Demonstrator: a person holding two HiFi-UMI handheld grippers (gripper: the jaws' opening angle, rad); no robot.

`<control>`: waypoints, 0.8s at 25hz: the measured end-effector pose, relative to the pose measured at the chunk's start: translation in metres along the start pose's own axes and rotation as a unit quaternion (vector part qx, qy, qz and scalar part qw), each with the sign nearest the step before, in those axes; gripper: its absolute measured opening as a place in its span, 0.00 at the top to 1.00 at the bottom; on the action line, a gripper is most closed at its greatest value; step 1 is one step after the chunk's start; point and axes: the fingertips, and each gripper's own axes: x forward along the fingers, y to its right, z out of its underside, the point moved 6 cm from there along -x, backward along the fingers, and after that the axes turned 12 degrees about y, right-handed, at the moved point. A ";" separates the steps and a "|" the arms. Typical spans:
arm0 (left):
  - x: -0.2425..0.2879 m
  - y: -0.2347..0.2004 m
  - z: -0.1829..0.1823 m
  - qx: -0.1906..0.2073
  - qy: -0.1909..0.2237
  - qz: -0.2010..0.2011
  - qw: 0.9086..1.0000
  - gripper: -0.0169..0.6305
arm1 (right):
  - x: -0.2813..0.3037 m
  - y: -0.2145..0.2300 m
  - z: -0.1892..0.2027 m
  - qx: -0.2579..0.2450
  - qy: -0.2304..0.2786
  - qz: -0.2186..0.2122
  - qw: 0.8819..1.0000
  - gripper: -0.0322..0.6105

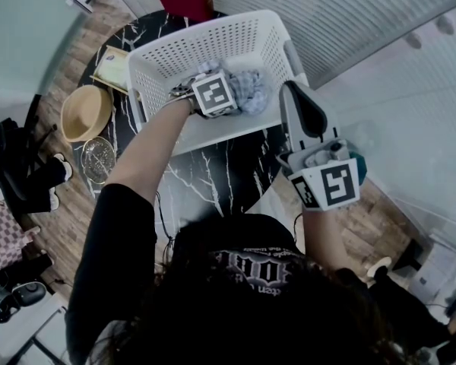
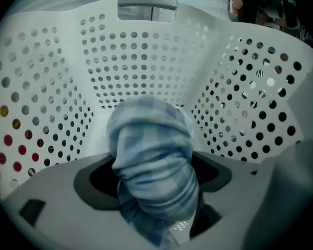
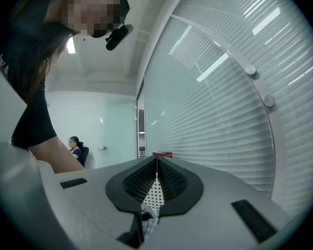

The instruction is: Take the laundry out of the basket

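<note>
**Occlusions and Unresolved Detail**

Head view: the marker cube [image 1: 214,93] covers the jaws of the left gripper [image 1: 239,97]. Cube and checked cloth [image 1: 252,88] together conceal part of the basket [image 1: 213,40] floor. The basket hides one corner of a yellow flat item [image 1: 112,67]. The person's head [image 1: 243,310] and arm [image 1: 148,150] mask the near part of the table [image 1: 213,175].

Left gripper view: the checked cloth hides the pad faces behind it, and the bottom edge cuts off its lower end.

Right gripper view: a pale scrap [image 3: 147,228] at the root of the right gripper [image 3: 156,163] is too small to identify. A seated person [image 3: 75,149] in the background is too small for detail.
</note>
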 end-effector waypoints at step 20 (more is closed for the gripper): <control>-0.014 0.010 -0.011 0.043 -0.022 -0.005 0.999 0.52 | -0.002 -0.011 -0.002 -0.006 -0.002 -0.004 1.000 0.91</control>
